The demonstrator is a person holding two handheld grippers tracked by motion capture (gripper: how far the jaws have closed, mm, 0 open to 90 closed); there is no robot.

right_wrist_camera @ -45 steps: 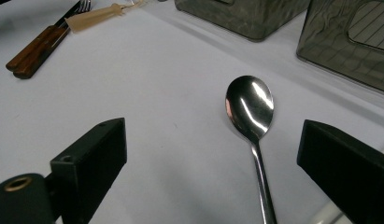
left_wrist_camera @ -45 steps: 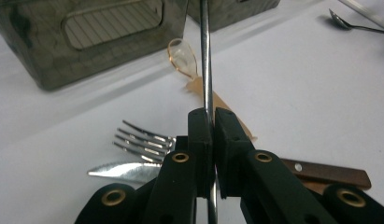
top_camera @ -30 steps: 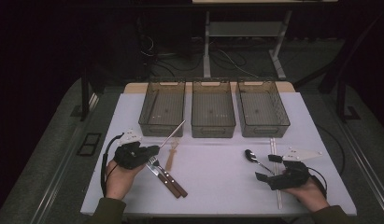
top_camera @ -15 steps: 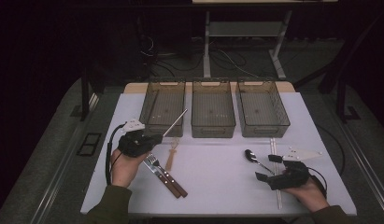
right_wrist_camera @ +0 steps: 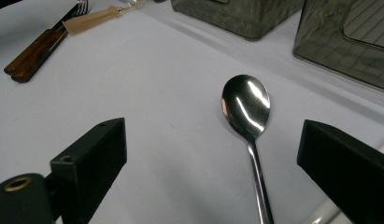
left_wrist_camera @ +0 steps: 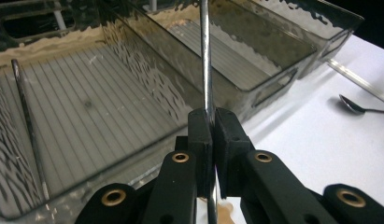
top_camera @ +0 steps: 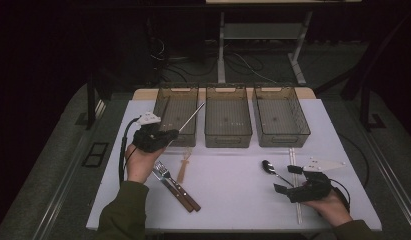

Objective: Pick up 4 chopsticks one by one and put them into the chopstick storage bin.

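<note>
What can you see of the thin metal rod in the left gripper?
The thin, straight, shiny metal rod is clamped near its lower end between the shut pads of the left gripper. It tilts up and away, its free end over the leftmost clear plastic bin, touching nothing else. A similar thin rod already lies in that bin.

A dim room: grey floor (top_camera: 53,165), cables (top_camera: 243,62) (tangled) beneath a white-legged desk (top_camera: 258,30).

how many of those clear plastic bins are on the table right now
3, side by side along the table's far edge: the left bin, with a metal rod lying inside, the middle bin and the right bin. None seems hidden.
</note>
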